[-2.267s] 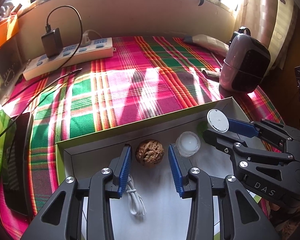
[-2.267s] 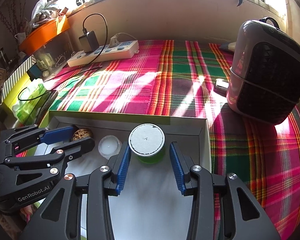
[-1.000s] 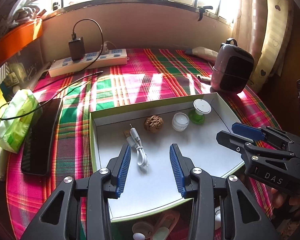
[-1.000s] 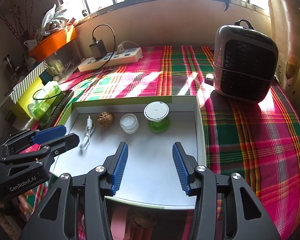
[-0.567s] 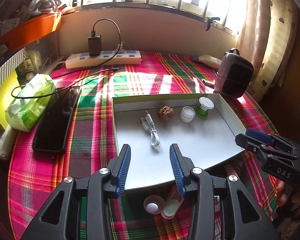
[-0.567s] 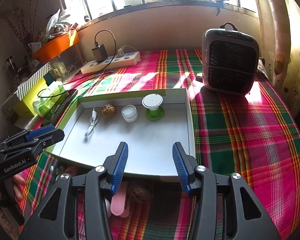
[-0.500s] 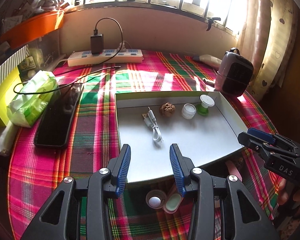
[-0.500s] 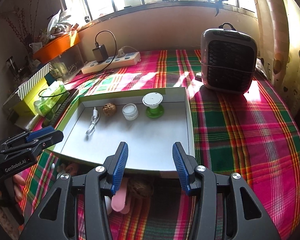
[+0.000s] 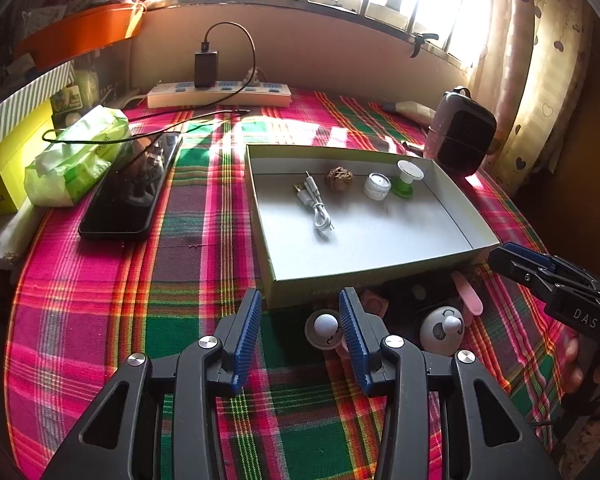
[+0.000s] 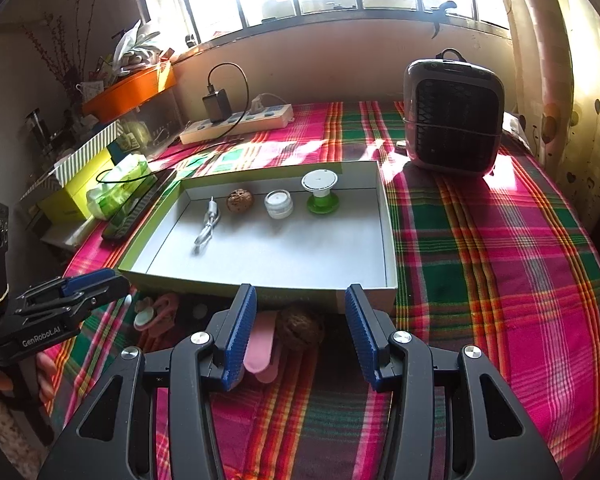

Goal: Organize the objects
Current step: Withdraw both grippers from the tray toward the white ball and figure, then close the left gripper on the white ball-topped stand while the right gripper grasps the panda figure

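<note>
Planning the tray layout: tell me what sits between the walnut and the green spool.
A small white jar sits between walnut and green spool, seen from both wrist views.

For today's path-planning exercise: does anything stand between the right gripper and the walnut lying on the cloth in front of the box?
Nothing visible does. The right gripper is open, and the walnut lies between its fingers, with a pink clip beside it.

I am holding my left hand-held gripper point(image 9: 299, 322) open before the box point(image 9: 364, 276), which is holding cable point(image 9: 315, 208) and walnut point(image 9: 339, 178).

Both hand-held grippers, left point(image 9: 298, 334) and right point(image 10: 300, 330), have withdrawn from the tray point(image 10: 388, 236), empty.
</note>
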A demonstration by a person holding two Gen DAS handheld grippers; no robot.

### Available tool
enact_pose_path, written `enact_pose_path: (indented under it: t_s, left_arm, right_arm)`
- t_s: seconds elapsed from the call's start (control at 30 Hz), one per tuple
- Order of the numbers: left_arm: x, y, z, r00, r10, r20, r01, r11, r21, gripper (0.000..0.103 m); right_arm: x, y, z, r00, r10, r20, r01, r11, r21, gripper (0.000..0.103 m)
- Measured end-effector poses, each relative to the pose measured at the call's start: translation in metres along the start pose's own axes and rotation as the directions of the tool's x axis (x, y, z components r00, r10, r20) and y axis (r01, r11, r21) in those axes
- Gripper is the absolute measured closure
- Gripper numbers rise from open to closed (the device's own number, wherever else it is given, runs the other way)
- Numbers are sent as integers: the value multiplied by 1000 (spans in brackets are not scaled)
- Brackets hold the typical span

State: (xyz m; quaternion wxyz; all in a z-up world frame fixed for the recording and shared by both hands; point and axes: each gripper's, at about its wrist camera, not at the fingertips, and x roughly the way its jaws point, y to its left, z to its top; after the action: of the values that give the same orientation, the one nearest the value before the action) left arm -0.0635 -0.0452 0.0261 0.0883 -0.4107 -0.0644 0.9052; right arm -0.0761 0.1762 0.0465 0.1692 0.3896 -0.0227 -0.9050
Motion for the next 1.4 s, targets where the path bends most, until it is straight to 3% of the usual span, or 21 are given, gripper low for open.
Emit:
enact_pose_path:
  t_s: [0.4, 0.93, 1.2, 1.4]
  left_arm:
    - [16, 2, -8, 998, -26, -55, 25, 1000, -19, 64]
    - [23, 0, -7, 996, -62, -61, 60, 998, -27, 65]
    - [20, 6, -9, 997, -53, -50, 50, 998, -42, 77]
    - [16, 13, -12, 998, -37, -43, 35, 998, -46, 79]
  right_arm:
    - [-5, 9, -15, 1000, 27, -8, -27, 1000, -6, 55]
    - [0, 30, -21, 998, 59, -37, -61, 997, -48, 55]
    - [2, 41, -23, 996, 75, -52, -80, 993, -85, 55]
    - [4, 50, -24, 993, 101, -57, -107, 988, -115, 55]
